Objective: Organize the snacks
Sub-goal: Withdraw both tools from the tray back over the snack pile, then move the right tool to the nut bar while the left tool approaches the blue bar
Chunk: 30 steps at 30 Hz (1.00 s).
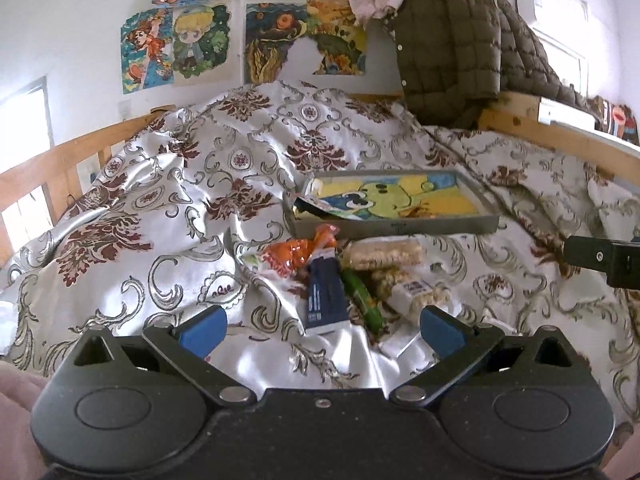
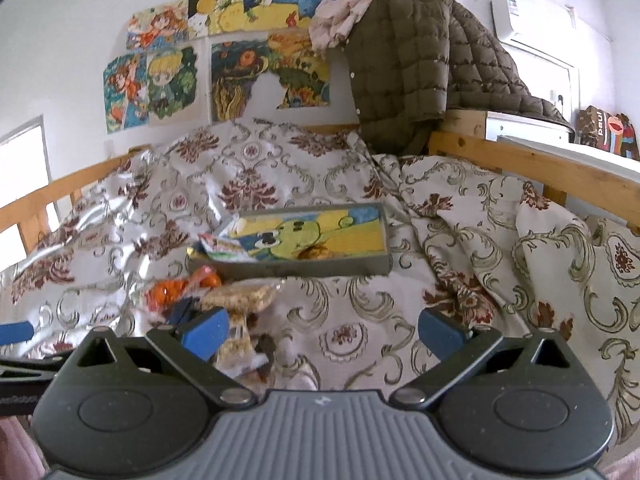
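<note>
**Observer 1:** Nearest the lens, left wrist view: left claw point(image 1: 322, 326), jaws spread wide, nothing between the blue pads point(image 1: 202, 330). It hangs over the patterned bedspread point(image 1: 168, 208), just short of the snack pile.

**Observer 2:** Confirmed. Right claw point(image 2: 322, 332) likewise spread wide and empty, over bare bedspread to the right of the pile. Its left pad point(image 2: 206, 334) overlaps the pile's edge in view; contact cannot be told.

**Observer 1:** Pile contents, left view: dark blue packet point(image 1: 324, 296) closest, lying lengthwise. Green wrapped bar point(image 1: 364, 298) just beside it on the right. Orange packet point(image 1: 300, 254) behind, on the left. Two clear packs of puffed-rice cakes: one point(image 1: 384, 254) behind the green bar, one with a white label point(image 1: 416, 294) to its right. All touching or overlapping.

**Observer 2:** Grey tray point(image 1: 400, 227) sits just beyond the pile, a cartoon picture lining its floor. One colourful snack bag point(image 1: 316, 204) lies in its left end, partly over the rim.

**Observer 1:** Tip of the other tool shows at the right edge of the left view.

**Observer 2:** Background: wooden bed rail point(image 2: 520, 160), olive quilted jacket point(image 2: 408, 68) draped over it, cartoon posters point(image 2: 208, 60) on the wall.
</note>
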Available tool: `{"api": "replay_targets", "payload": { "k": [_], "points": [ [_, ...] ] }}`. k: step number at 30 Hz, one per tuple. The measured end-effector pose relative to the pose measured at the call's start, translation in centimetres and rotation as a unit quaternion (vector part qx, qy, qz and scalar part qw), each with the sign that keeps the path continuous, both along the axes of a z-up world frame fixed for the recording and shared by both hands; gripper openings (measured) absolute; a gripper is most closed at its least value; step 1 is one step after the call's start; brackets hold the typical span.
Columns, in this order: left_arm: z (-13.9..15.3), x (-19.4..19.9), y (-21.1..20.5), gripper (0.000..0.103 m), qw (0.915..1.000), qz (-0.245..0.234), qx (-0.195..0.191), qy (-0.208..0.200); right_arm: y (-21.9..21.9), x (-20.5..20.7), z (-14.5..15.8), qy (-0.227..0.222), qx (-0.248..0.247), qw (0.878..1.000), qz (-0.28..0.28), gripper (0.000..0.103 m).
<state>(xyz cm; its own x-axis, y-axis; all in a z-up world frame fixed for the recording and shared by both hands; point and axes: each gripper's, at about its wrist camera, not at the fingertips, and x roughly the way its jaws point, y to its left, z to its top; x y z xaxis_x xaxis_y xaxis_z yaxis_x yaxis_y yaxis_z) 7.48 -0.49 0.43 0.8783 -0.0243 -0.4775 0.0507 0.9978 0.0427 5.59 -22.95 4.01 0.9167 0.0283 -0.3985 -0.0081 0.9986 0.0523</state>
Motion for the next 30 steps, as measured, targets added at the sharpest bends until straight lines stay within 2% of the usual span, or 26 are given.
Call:
{"api": "replay_targets", "payload": {
  "k": [11,30],
  "points": [
    [-0.1,-0.8,0.4,0.102,0.9998,0.01,-0.006,0.013,1.3,-1.3,-0.6,0.03,-0.023,0.999,0.013,0.103],
    [-0.7,0.4,0.8,0.102,0.9976,0.039,-0.021,0.053,2.7,-0.4,-1.2,0.062,-0.051,0.996,0.032,0.103]
  ]
}}
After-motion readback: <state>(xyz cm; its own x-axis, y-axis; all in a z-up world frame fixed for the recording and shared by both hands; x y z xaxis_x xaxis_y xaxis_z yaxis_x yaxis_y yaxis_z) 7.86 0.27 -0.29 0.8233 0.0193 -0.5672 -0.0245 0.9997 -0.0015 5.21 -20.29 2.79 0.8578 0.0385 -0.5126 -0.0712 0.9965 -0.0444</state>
